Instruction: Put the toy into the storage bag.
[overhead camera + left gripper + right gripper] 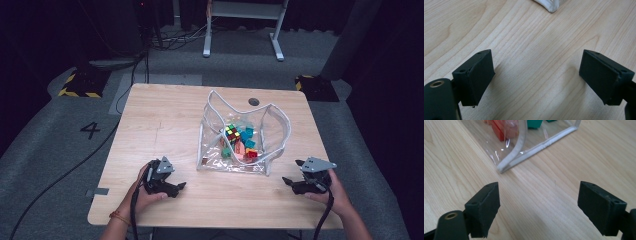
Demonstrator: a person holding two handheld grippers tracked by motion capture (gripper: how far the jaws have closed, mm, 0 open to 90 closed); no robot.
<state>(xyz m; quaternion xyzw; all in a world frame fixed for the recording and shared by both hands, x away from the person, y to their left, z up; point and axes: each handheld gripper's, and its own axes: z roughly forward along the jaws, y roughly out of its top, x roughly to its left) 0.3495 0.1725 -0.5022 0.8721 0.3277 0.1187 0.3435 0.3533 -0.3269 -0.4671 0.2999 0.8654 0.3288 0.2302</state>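
Both black tongs, left (181, 185) and right (287, 180), carry grey three-cornered plates and trailing black cables; a reddish bracelet (119, 216) circles the wrist behind the left tongs

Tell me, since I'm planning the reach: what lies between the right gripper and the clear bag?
Nothing but bare table. The right gripper view shows plain wood from the open right gripper up to the clear bag.
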